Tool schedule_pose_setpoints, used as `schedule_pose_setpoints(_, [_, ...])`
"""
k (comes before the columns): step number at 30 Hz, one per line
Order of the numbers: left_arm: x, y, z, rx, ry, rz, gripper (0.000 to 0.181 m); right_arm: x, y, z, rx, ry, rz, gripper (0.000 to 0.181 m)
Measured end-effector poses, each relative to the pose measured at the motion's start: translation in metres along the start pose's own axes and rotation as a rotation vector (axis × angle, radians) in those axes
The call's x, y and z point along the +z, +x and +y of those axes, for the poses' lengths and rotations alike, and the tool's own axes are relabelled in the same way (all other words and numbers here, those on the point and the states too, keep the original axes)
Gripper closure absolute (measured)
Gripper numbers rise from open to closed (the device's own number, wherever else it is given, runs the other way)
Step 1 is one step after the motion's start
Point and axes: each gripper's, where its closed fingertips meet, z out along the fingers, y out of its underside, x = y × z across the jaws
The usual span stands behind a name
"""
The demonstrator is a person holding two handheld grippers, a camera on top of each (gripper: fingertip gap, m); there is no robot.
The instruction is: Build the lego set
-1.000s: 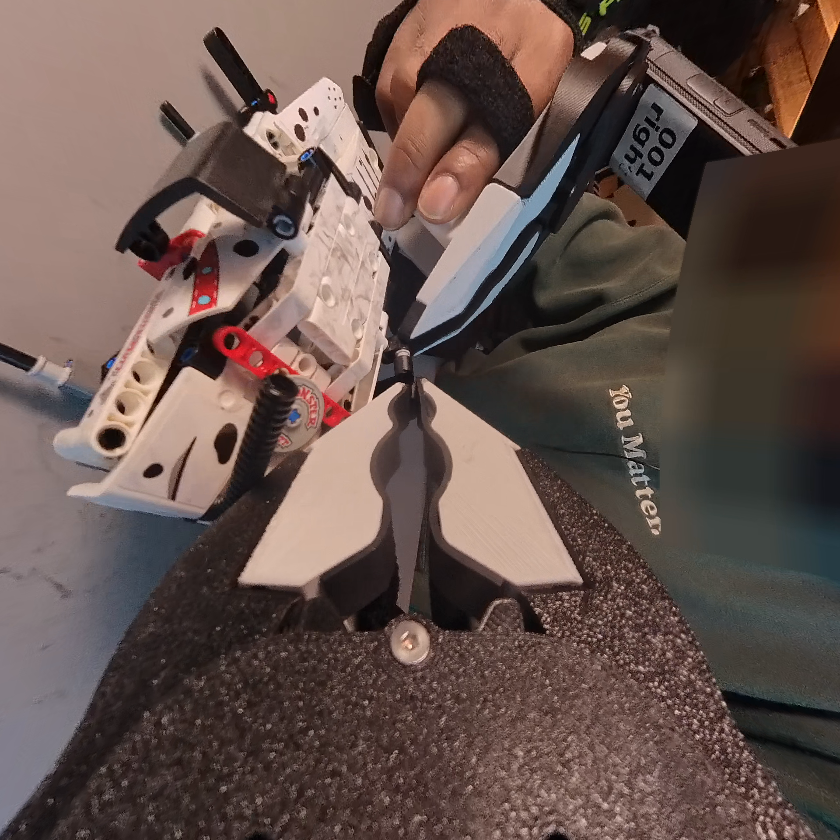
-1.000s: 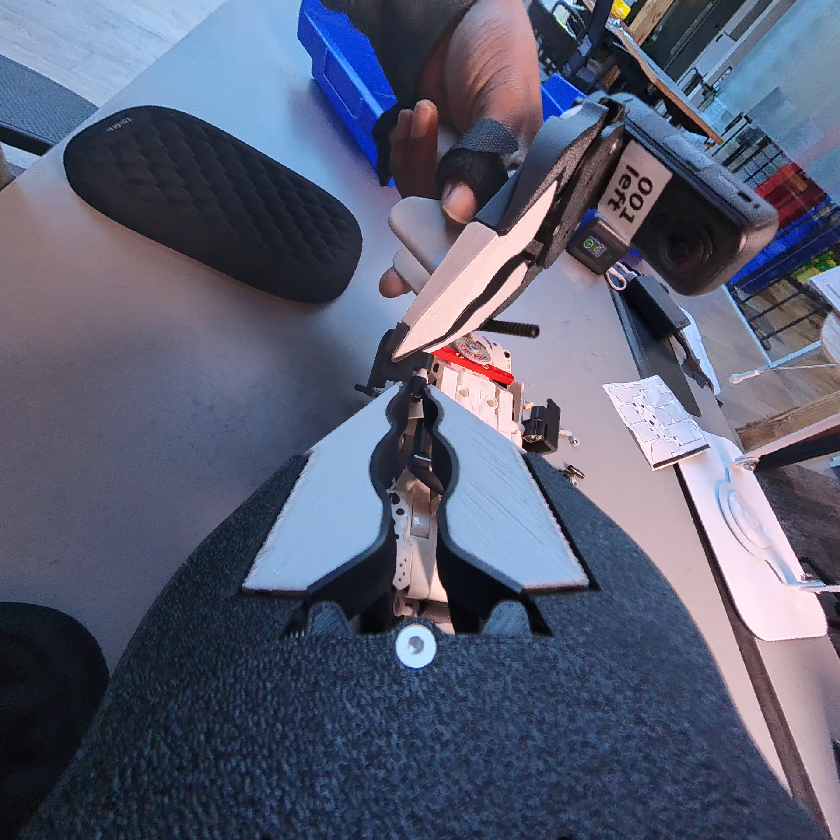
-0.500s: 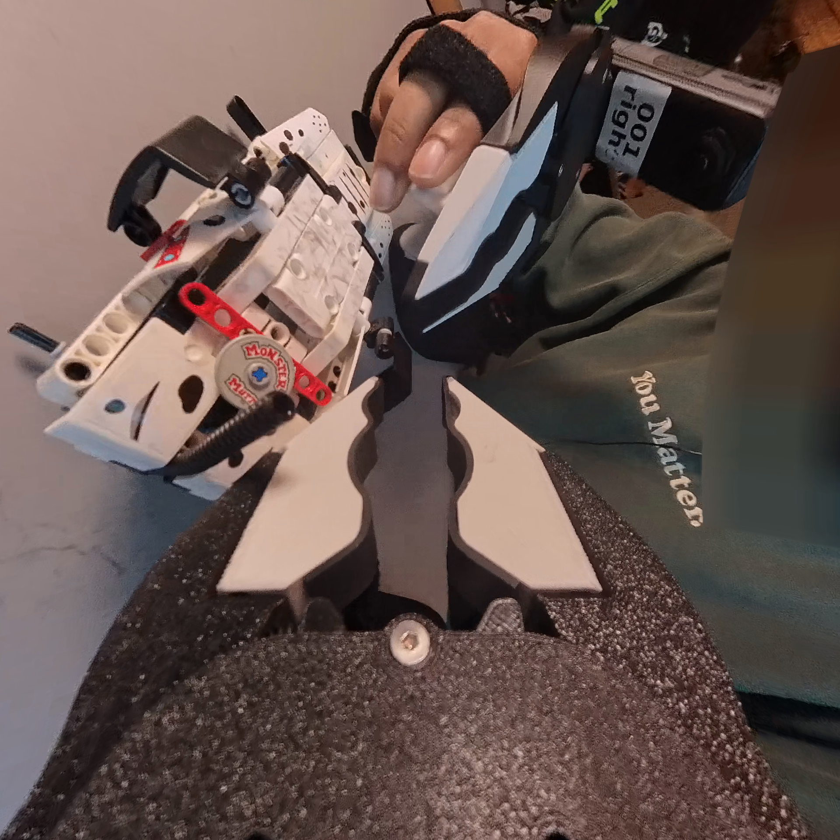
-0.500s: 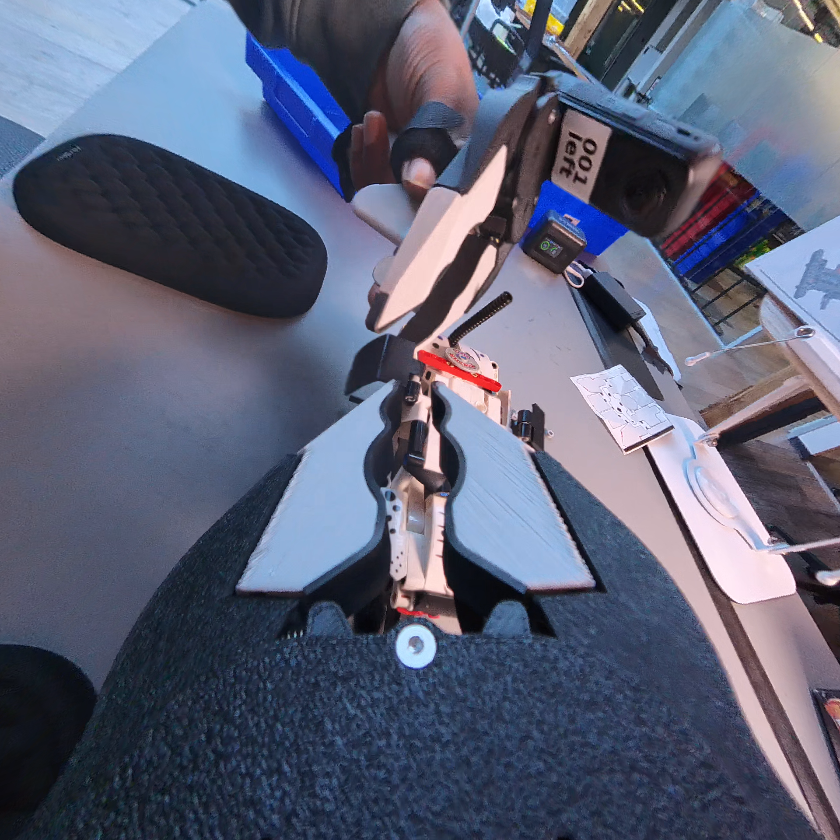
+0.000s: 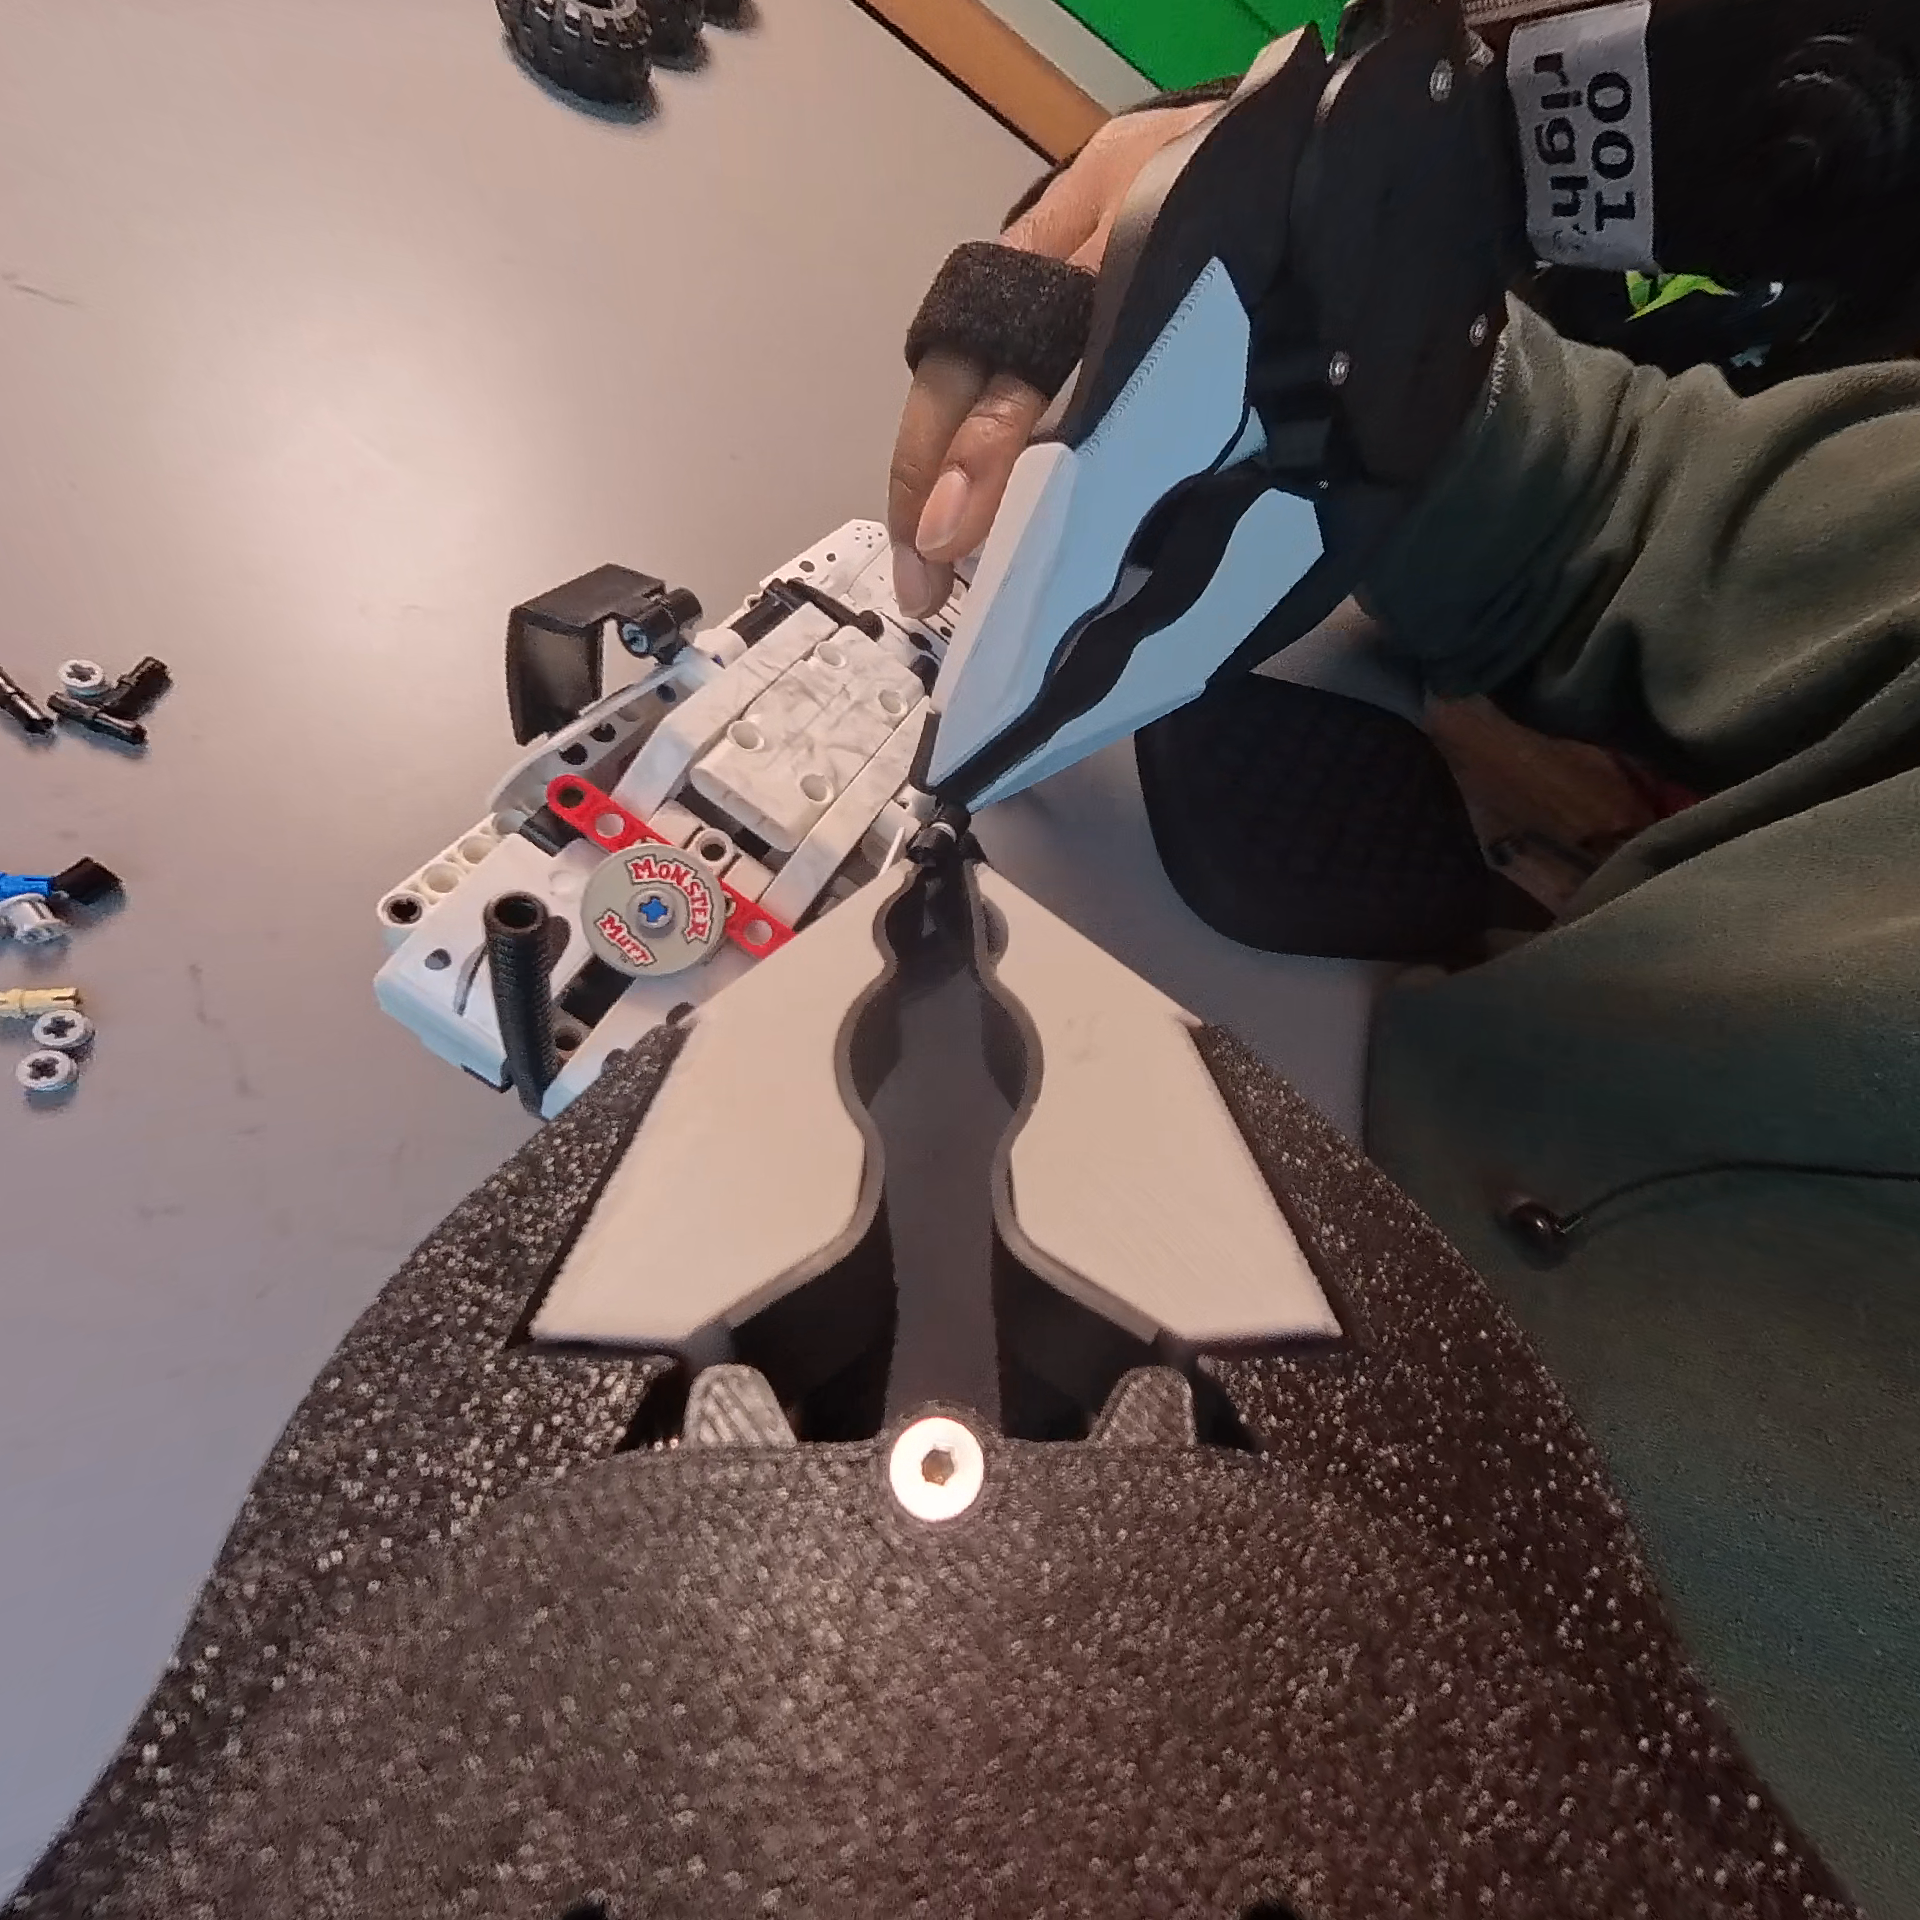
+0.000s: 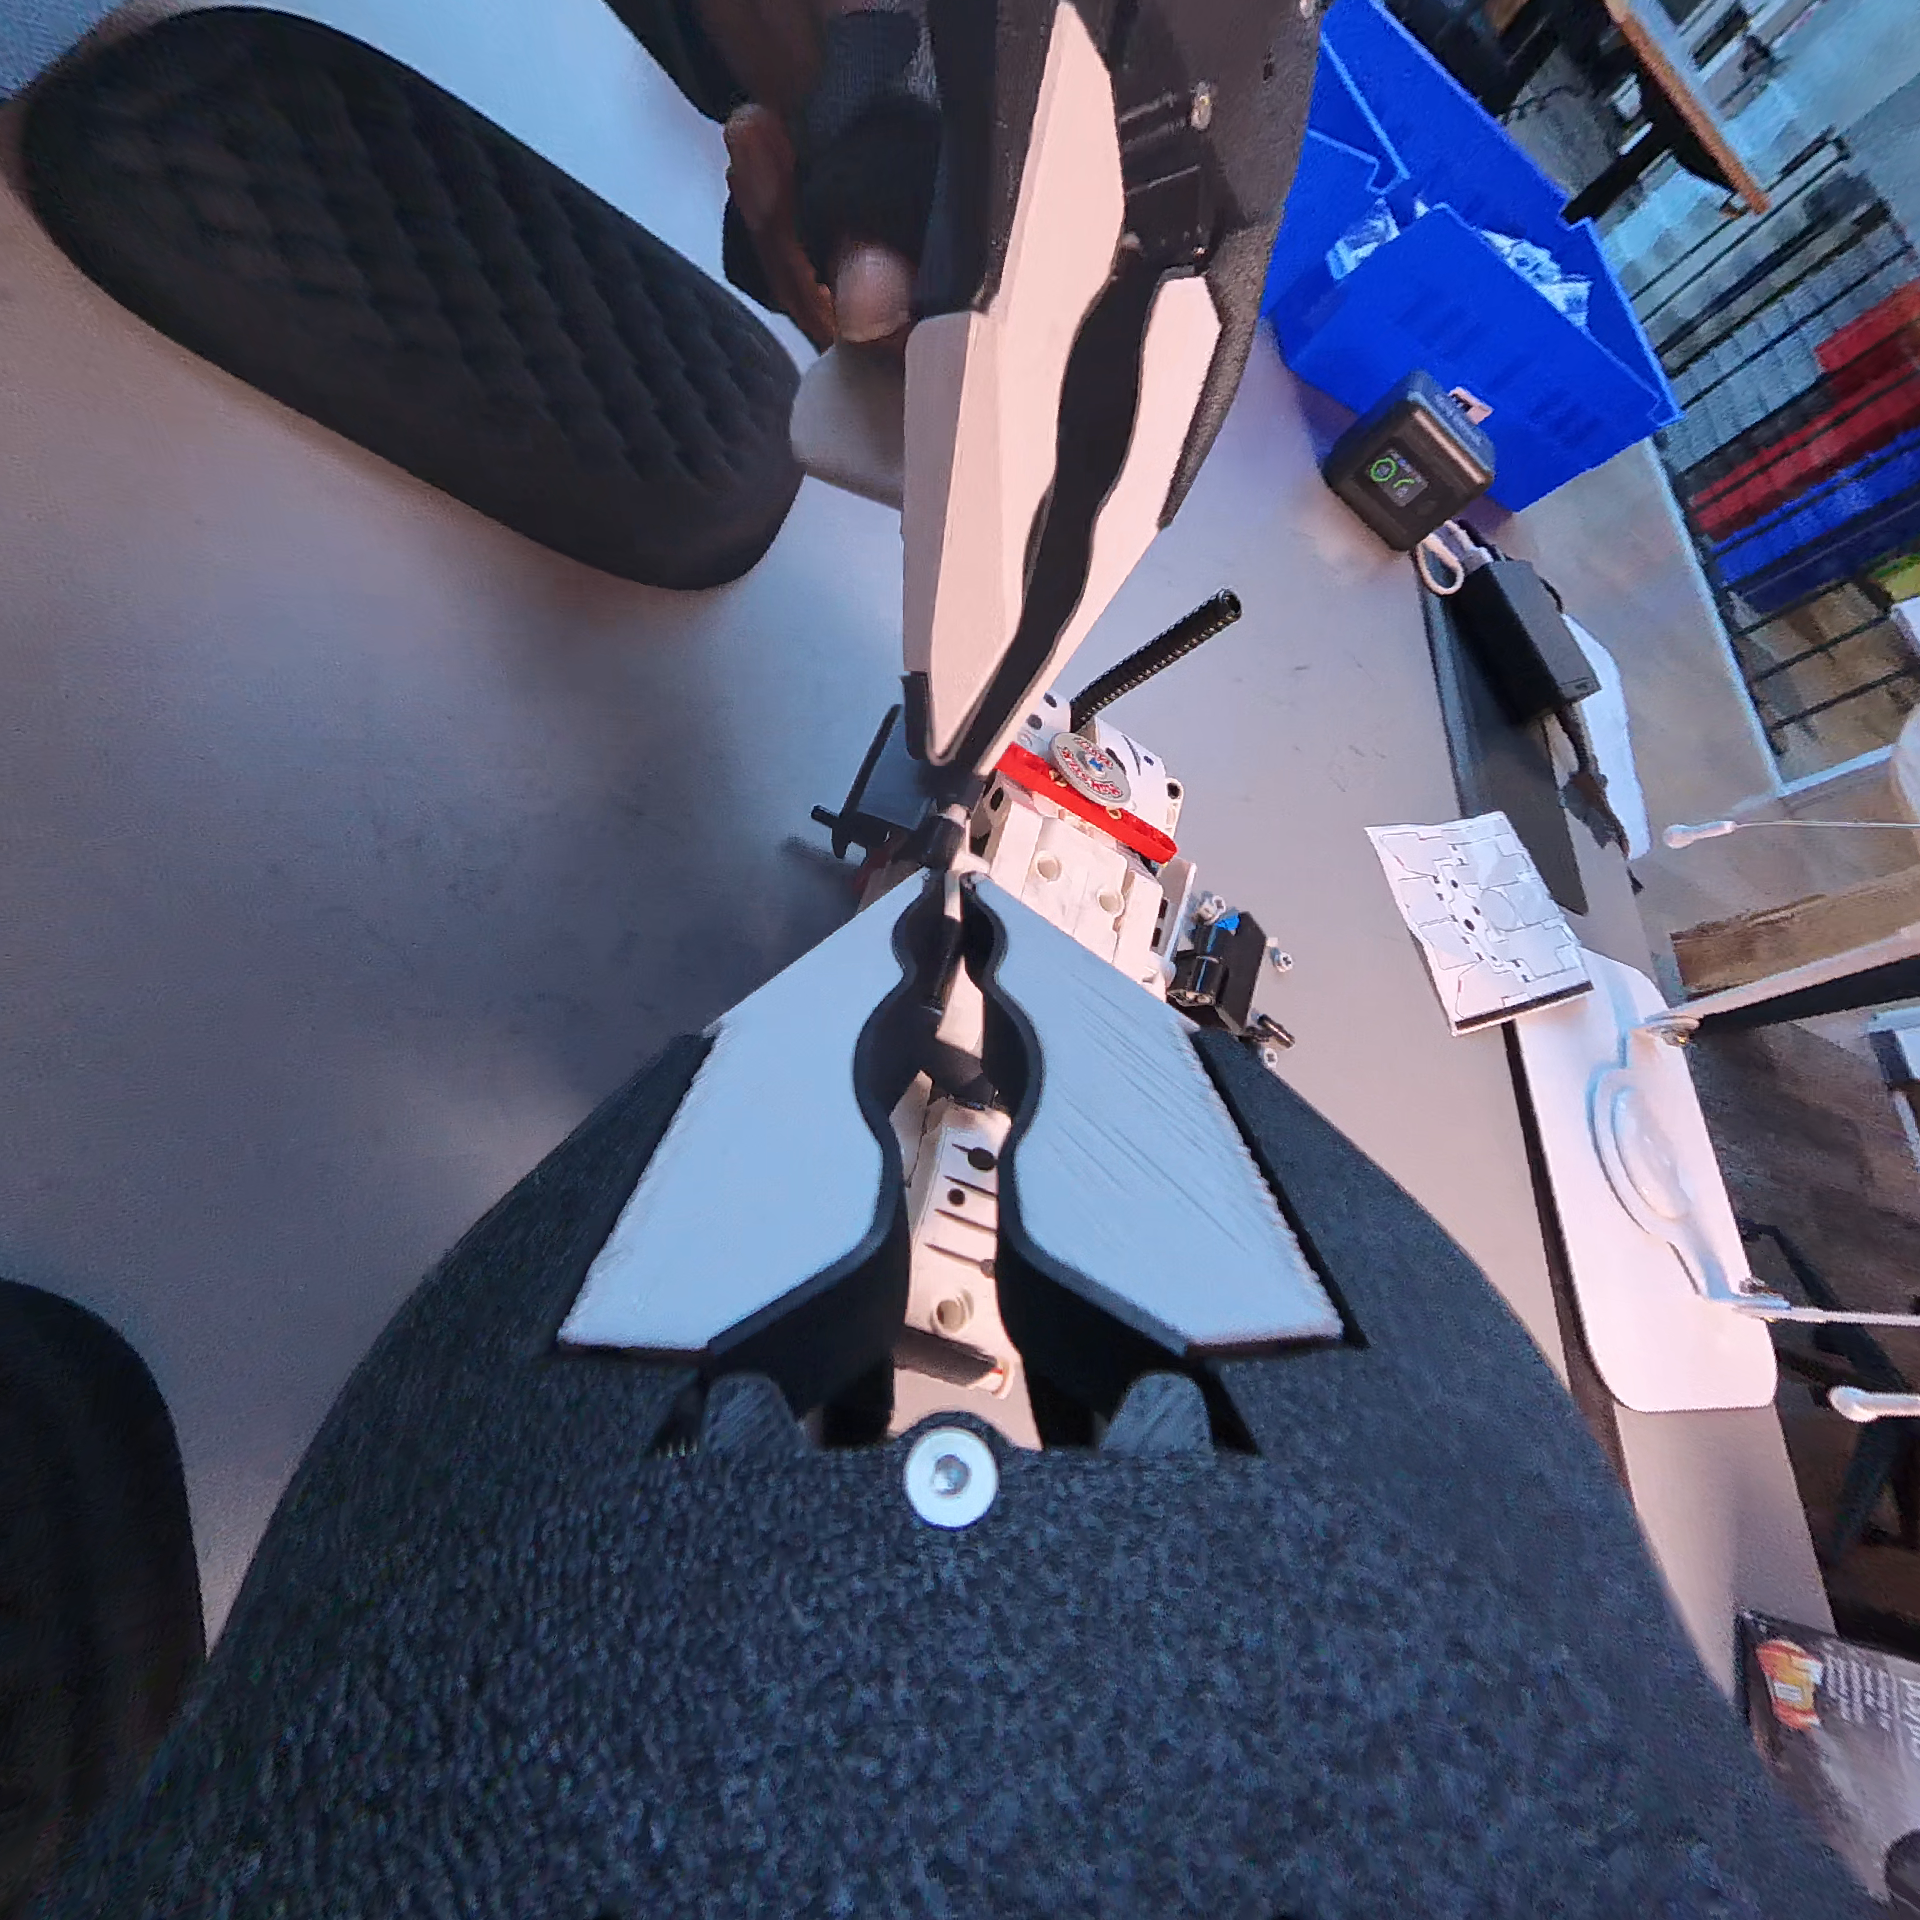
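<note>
The white lego vehicle model (image 5: 790, 727) with a red beam (image 5: 603, 826), a round grey printed disc (image 5: 652, 911) and a black ribbed hose (image 5: 520, 977) lies tilted just above the grey table. It also shows in the right wrist view (image 6: 1081, 862). My right gripper (image 6: 943, 883) is shut on the model's near edge; the body runs between its fingers. My left gripper (image 5: 938, 883) meets it tip to tip, closed on a small black pin (image 5: 938, 836) at the model's corner. Each gripper shows in the other's view: the right (image 5: 940, 779), the left (image 6: 951, 764).
Loose small parts (image 5: 73, 696) and tyres (image 5: 592, 42) lie on the table to the left. A black wrist pad (image 6: 395, 301), blue bins (image 6: 1455, 281), a small black device (image 6: 1408, 473), a sticker sheet (image 6: 1475, 925) and a white tray (image 6: 1642, 1195) surround the work area. Less than 4 cm separates the two grippers' tips. From the left gripper's tips to the round grey printed disc (image 5: 652, 911) is close to 5 cm. My right wrist view (image 6: 1090, 768) looks at it from another angle.
My left gripper, shut a second ago, opened half a second ago and has closed again at the model's corner. The model has rolled and come lower over the table.
</note>
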Motion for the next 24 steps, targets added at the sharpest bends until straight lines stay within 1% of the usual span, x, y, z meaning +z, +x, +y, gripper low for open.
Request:
schedule_pose_setpoints(3, [-0.0033, 0.0016, -0.0017, 0.0, -0.003, 0.002, 0.174, -0.0002, -0.0034, 0.0001, 0.001, 0.002, -0.036, 0.178])
schedule_pose_setpoints(5, [-0.0031, 0.0, -0.0007, 0.015, -0.015, -0.01, 0.174, 0.0005, -0.0015, -0.0008, 0.01, 0.011, -0.03, 0.178])
schedule_pose_setpoints(8, [-0.0001, -0.0028, -0.0031, 0.022, -0.013, -0.026, 0.178, 0.0035, -0.0015, -0.0014, 0.008, 0.016, -0.038, 0.18])
schedule_pose_setpoints(14, [0.0006, -0.0029, -0.003, 0.031, -0.025, -0.045, 0.179, 0.0041, -0.0018, -0.0018, 0.037, 0.027, -0.069, 0.181])
schedule_pose_setpoints(18, [0.0025, -0.0019, -0.0035, -0.001, 0.003, -0.059, 0.181, 0.0046, -0.0018, -0.0022, 0.069, 0.036, -0.072, 0.181])
schedule_pose_setpoints(24, [0.0038, -0.0014, -0.004, -0.024, 0.04, -0.122, 0.181, 0.0046, -0.0019, -0.0016, 0.098, 0.024, -0.076, 0.181])
